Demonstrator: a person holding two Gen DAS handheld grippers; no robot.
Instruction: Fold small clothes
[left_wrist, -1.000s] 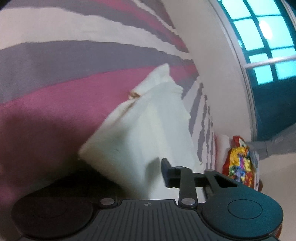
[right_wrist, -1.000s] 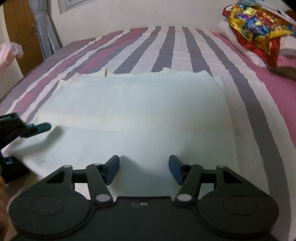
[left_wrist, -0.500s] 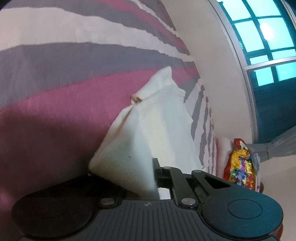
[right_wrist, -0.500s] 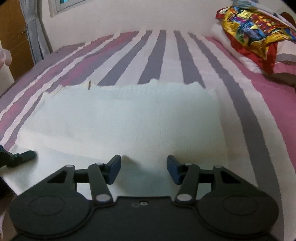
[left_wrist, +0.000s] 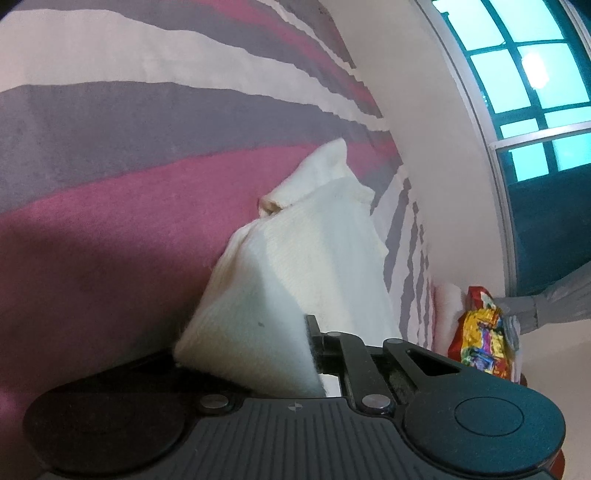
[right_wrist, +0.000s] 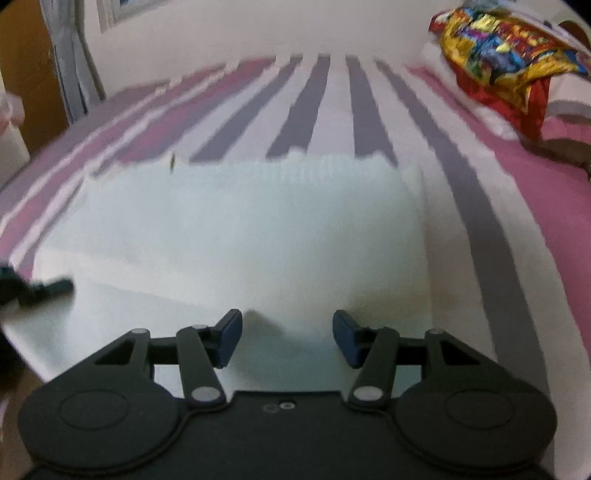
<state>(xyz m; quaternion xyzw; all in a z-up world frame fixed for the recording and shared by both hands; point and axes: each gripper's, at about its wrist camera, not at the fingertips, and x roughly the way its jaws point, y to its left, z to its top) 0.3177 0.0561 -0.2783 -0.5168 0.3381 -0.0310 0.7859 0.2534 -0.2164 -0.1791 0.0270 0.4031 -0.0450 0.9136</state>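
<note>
Cream knitted cloth (right_wrist: 236, 236) lies spread flat on the striped bed (right_wrist: 317, 92), its far edge toward the wall. The left gripper (left_wrist: 295, 354) is clenched on a corner of the cloth, which rises in a peak away from its jaws. The right gripper (right_wrist: 287, 338) hovers over the cloth's near edge with its jaws apart and nothing between them. A colourful foil bag (right_wrist: 506, 48) rests on the bed beyond the cloth's right side.

A cream-white knitted garment (right_wrist: 236, 236) lies spread flat across the centre of the right wrist view. In the left wrist view its corner (left_wrist: 258, 332) rises bunched at lower centre.
</note>
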